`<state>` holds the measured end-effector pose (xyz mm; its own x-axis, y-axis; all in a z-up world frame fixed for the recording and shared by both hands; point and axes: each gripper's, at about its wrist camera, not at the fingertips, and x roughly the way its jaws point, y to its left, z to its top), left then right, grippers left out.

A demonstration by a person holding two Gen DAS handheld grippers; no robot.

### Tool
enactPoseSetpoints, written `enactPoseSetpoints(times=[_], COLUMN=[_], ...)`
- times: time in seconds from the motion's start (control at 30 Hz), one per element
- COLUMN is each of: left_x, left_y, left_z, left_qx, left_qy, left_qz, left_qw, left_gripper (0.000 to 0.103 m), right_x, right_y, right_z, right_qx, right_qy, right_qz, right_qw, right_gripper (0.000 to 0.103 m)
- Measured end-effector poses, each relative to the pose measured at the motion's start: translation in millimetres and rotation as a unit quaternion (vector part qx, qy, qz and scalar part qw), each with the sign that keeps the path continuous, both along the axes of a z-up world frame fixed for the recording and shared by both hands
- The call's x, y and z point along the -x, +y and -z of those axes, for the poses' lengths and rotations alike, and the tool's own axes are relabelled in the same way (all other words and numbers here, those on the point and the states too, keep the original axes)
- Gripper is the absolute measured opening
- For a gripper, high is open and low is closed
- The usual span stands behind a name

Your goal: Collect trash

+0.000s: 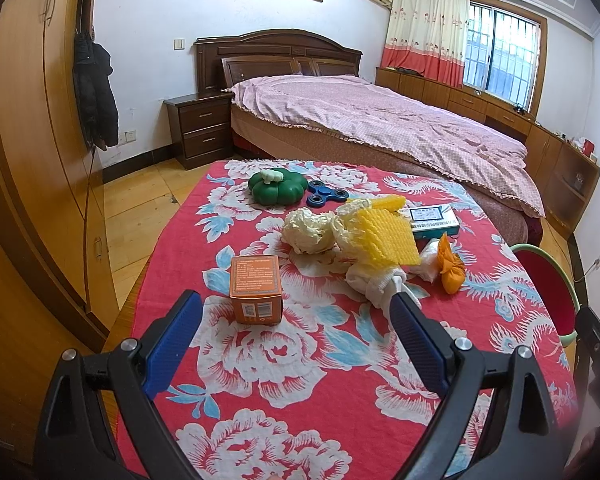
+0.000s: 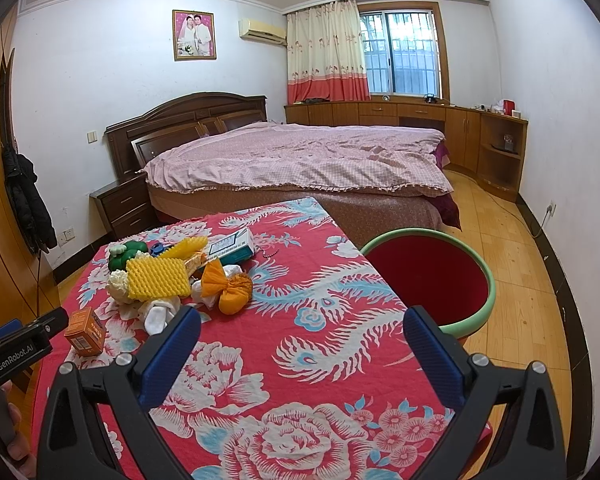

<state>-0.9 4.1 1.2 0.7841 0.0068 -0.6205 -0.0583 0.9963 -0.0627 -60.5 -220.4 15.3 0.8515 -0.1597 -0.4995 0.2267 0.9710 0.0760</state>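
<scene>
A pile of trash lies mid-table: crumpled cream paper [image 1: 308,230], yellow foam netting [image 1: 384,238] [image 2: 158,280], white wrappers [image 1: 380,284] [image 2: 158,314] and an orange knotted bag [image 1: 451,265] [image 2: 230,286]. An orange box [image 1: 256,288] [image 2: 85,332] stands nearer. My left gripper [image 1: 296,312] is open and empty above the table, just short of the box and the white wrappers. My right gripper [image 2: 302,330] is open and empty over the cloth, right of the pile. A red bin with a green rim [image 2: 486,276] [image 1: 568,300] stands at the table's right edge.
The table has a red floral cloth [image 1: 300,360] [image 2: 300,280]. On it are also a green pumpkin-shaped thing [image 1: 274,186] [image 2: 130,254], a blue fidget spinner [image 1: 326,193] and a teal-white box [image 1: 434,218] [image 2: 232,248]. A bed [image 2: 300,160] stands behind, wardrobe [image 1: 32,160] left.
</scene>
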Motion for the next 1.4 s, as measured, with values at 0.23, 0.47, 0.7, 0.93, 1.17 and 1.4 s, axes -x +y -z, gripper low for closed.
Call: enactPoseSetpoints(times=[0.23,0.47,0.7,0.93,1.17,1.4], left_x=[0.1,-2.1,-5.0,-21.4,-49.8,-87.9], left_y=[-0.1,4.3,12.7,15.9,27.3,32.9], left_z=[0.0,-1.1,-1.9,1.4,6.9,22.2], left_qx=[0.0,0.002,0.002,-0.004,-0.008,-0.006], left_qy=[0.0,0.001,0.003,0.012,0.036,0.068], left_qz=[0.0,0.001,-0.001,-0.002,-0.011,-0.01], left_qw=[1.0,1.0,1.0,0.9999,0.9993,0.9976], left_gripper=[0.095,0.095,0.095,0.095,0.095,0.095], right_x=[-0.2,-1.1,-0.3,-12.3,-42.2,-81.8], right_y=[-0.2,-1.4,-1.1,-2.4,-5.9,-3.5], right_z=[0.6,-0.5,16.1,15.6,17.8,31.3], right_qx=[0.0,-0.001,-0.001,-0.003,-0.016,-0.028], right_qy=[0.001,0.002,0.008,0.02,0.053,0.098], right_qz=[0.0,0.0,-0.001,-0.005,-0.022,-0.042], right_qw=[1.0,1.0,1.0,1.0,0.998,0.994], right_gripper=[0.103,0.103,0.103,0.103,0.103,0.103])
